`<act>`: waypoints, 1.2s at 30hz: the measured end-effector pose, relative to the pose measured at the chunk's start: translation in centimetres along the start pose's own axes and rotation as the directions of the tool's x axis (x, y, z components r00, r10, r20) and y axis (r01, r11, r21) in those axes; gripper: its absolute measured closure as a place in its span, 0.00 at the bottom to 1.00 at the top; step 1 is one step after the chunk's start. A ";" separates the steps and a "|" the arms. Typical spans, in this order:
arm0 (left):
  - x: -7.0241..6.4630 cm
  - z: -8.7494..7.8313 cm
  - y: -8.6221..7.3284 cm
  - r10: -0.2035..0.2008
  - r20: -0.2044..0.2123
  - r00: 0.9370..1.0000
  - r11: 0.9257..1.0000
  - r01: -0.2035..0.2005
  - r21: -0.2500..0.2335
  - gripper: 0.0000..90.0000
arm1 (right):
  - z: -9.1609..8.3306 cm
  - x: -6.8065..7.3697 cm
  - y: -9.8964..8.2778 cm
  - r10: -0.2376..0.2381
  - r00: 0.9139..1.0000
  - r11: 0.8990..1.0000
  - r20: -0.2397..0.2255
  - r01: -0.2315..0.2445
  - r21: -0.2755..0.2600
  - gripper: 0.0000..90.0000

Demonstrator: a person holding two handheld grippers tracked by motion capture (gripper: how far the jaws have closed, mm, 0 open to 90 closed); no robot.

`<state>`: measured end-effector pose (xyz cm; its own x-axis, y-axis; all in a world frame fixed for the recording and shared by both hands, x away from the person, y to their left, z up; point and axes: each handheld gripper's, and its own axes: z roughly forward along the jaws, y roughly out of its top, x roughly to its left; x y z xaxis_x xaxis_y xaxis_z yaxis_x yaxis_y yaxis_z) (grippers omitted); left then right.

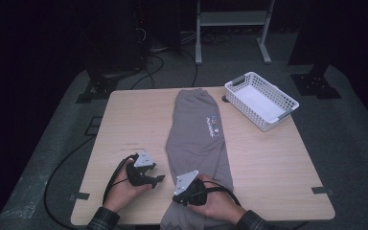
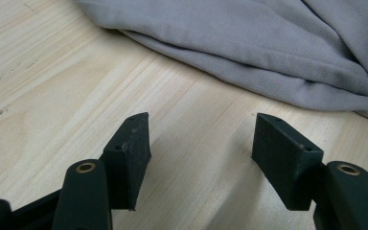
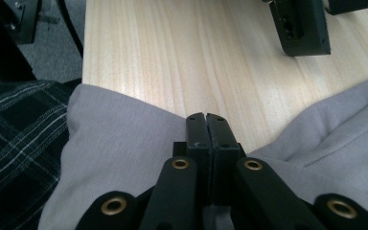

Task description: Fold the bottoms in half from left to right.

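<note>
Grey trousers (image 1: pixel 199 139) lie lengthwise from the desk's (image 1: pixel 268 163) far edge over its near edge; the right gripper (image 3: pixel 206 125) pinches their near hem, the left gripper (image 2: pixel 199 146) waiting spread beside them.

The grey trousers (image 1: pixel 197 139) carry the only marking: a small print on the leg nearer the white basket (image 1: pixel 261 99), about level with the basket's near corner. It shows a short row of coloured shapes with a line of dark lettering beside it, running along the leg. The letters are too small and blurred to read. No other text or number can be made out.
</note>
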<state>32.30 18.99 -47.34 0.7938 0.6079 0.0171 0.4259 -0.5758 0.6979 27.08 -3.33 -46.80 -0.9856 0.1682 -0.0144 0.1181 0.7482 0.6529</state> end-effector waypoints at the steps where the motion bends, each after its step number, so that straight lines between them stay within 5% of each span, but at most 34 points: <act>1: 0.0 0.0 0.0 0.001 0.001 1.000 1.000 -0.001 0.000 0.41 | 0.0 0.0 0.0 0.004 1.000 1.000 0.002 -0.004 -0.003 0.99; 9: 0.0 0.0 0.0 -0.001 0.001 1.000 1.000 0.001 -0.005 0.41 | -3.4 -0.1 0.0 0.069 0.997 0.990 -0.020 -0.071 -0.124 0.99; 18: 0.0 0.0 -0.1 -0.003 0.000 1.000 1.000 0.003 -0.008 0.41 | -9.2 -0.1 -2.8 0.140 0.989 0.969 0.055 -0.125 -0.215 0.99; 28: 0.0 0.0 -0.1 -0.006 -0.001 1.000 1.000 0.006 -0.008 0.41 | -13.5 0.8 -8.6 0.241 0.961 0.957 0.135 -0.211 -0.200 0.99; 36: 0.0 0.1 -0.1 -0.006 -0.002 1.000 1.000 0.006 -0.010 0.41 | -13.4 3.5 -12.1 0.260 0.964 0.960 0.054 -0.252 -0.119 0.99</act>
<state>32.30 19.00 -47.42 0.7903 0.6125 0.0147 0.4260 -0.5665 0.7054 20.62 -20.41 -44.56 -0.9130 0.3913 0.1152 0.3479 0.5995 0.7208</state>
